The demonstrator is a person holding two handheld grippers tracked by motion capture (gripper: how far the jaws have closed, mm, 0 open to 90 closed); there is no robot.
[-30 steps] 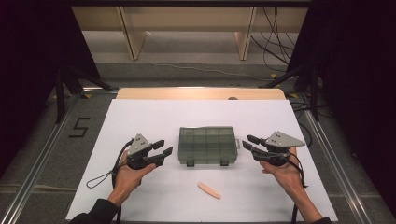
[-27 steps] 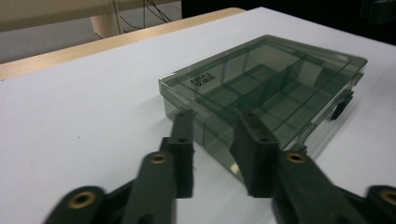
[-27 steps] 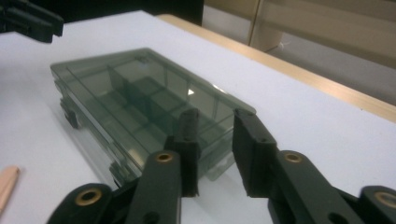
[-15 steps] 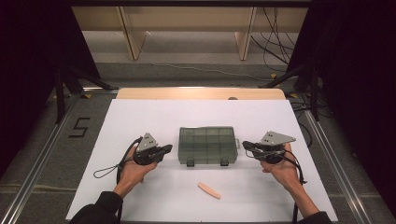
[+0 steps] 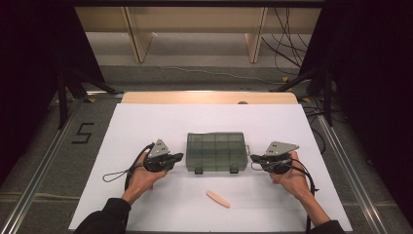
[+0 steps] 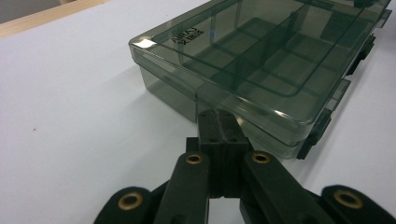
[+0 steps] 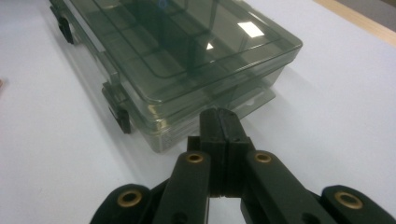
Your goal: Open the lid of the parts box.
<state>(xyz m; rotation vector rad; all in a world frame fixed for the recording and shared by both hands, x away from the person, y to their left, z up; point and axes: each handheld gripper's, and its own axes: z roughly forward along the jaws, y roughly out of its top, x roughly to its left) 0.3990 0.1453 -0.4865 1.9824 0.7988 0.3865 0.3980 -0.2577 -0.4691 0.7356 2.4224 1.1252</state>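
A smoky transparent compartment box [image 5: 216,151] with its lid closed lies in the middle of the white table sheet [image 5: 146,122]. Two dark latches sit on its near side. My left gripper [image 5: 179,156] is shut with nothing in it, its tips just short of the box's left end wall [image 6: 187,93]. My right gripper [image 5: 254,158] is also shut and empty, its tips close to the box's right end [image 7: 205,126]. In each gripper view the two black jaws press flat together, as at the left gripper [image 6: 219,116] and the right gripper [image 7: 219,114].
A small pale orange stick [image 5: 217,198] lies on the sheet in front of the box, nearer the person. A wooden strip [image 5: 209,97] borders the table's far edge. Metal rails [image 5: 44,161] run along both sides. Cables [image 5: 117,173] trail from the grippers.
Both grippers have closed their jaws and moved inward toward the two ends of the box. The box and the stick have stayed in place.
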